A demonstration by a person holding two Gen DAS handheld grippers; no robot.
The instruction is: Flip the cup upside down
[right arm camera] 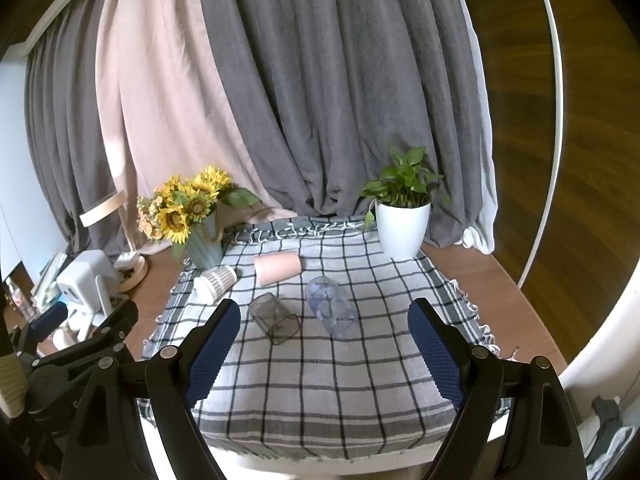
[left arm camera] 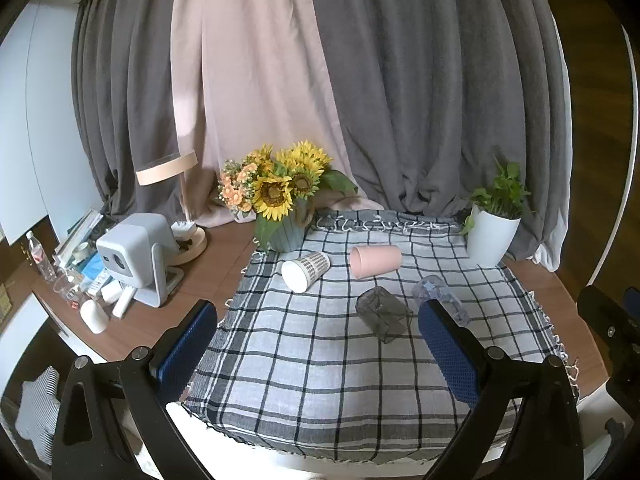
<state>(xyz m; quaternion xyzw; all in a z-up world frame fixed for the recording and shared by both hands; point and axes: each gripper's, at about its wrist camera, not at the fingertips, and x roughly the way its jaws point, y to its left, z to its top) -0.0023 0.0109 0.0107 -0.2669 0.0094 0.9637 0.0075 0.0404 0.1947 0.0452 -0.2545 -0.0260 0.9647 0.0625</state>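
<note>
Several cups lie on their sides on a checked cloth: a white patterned cup, a pink cup, a smoky grey square cup and a clear bluish cup. My left gripper is open and empty, above the cloth's near half. My right gripper is open and empty, short of the grey and clear cups. The left gripper also shows at the left edge of the right wrist view.
A vase of sunflowers stands at the cloth's far left corner, a white potted plant at the far right. A lamp, a small projector and clutter fill the table's left side. Curtains hang behind.
</note>
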